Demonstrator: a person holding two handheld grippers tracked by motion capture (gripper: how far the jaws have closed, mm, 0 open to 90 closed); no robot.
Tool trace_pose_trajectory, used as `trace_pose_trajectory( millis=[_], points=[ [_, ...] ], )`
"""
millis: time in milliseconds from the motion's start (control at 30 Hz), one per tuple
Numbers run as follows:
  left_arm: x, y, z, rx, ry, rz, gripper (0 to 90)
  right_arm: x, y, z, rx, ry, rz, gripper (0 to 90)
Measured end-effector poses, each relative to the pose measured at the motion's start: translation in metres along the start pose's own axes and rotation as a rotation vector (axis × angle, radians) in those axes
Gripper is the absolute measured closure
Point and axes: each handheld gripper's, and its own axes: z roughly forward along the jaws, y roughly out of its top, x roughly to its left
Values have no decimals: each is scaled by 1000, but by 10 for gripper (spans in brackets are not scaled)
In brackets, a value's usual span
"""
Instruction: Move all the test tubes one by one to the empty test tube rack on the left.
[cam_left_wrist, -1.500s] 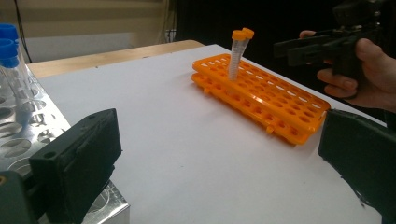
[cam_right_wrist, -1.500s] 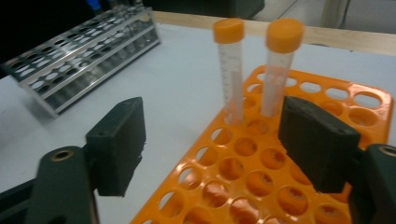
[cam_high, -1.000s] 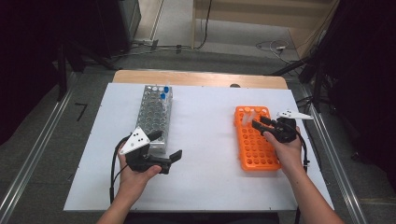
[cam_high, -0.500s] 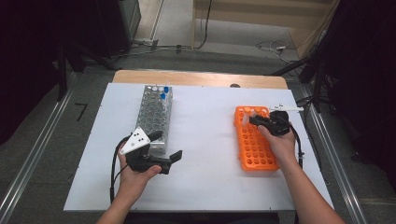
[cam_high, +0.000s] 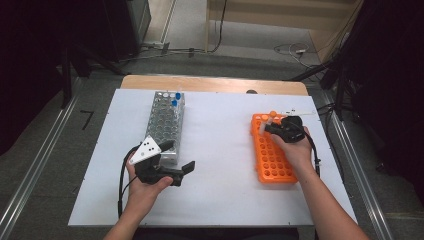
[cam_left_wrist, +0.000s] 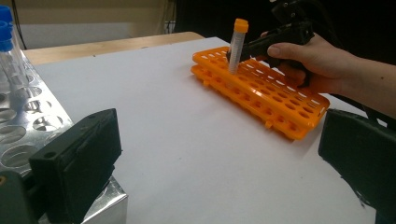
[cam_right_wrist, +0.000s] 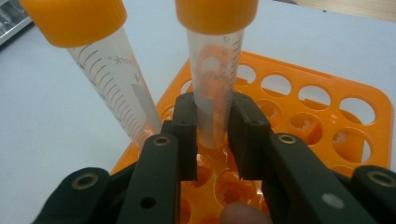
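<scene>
Right now the right tongs (cam_right_wrist: 212, 135) are pinching a clear tube with an orange cap (cam_right_wrist: 215, 70), jaws pressed on its lower body from both sides; they have just been closing, tube between them. Tube stands about upright with its foot in a hole at the far left corner of the orange rack (cam_high: 272, 160). In the left gripper view that same tube (cam_left_wrist: 237, 46) rises from the rack's far end (cam_left_wrist: 280, 107), the right hand (cam_left_wrist: 317, 58) holding the tongs level against it. A second orange-capped tube (cam_right_wrist: 109, 74) sits just beside the gripped one in the right gripper view, tilted, foot at the rack's edge; cannot tell which hole.

Rack lies on the right side of the white bench (cam_high: 220, 150), long side running near to far. On the left side sits a metal rack (cam_high: 165, 125) with a few blue-capped tubes (cam_high: 174, 99) at its far end.

Left tongs (cam_high: 181, 170) rest near the near end of the metal rack, pointing right, spread wide, nothing between the jaws. Left hand (cam_high: 145, 187) grips the body from below, grey plate on top.
</scene>
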Motion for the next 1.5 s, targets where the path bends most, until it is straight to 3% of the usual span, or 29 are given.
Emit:
trace_pose_trajectory(
  millis=[400, 833, 1033, 1133, 1500],
  points=[
    [0, 0, 0, 1, -6, -1, 0, 0, -4, -10, -79, -8, -10, 731],
    [-2, 0, 1, -2, -12, 4, 0, -2, -5, -45, -182, 12, -21, 732],
    [-3, 1, 0, -3, -13, 10, 0, 1, -12, -62, -202, 42, -24, 732],
    [-4, 1, 1, -7, -18, 12, 0, 6, -16, -70, -210, 60, -51, 732],
    [-8, 3, 2, -2, -34, 22, 0, 42, -28, -87, -207, 196, -126, 732]
  ],
)
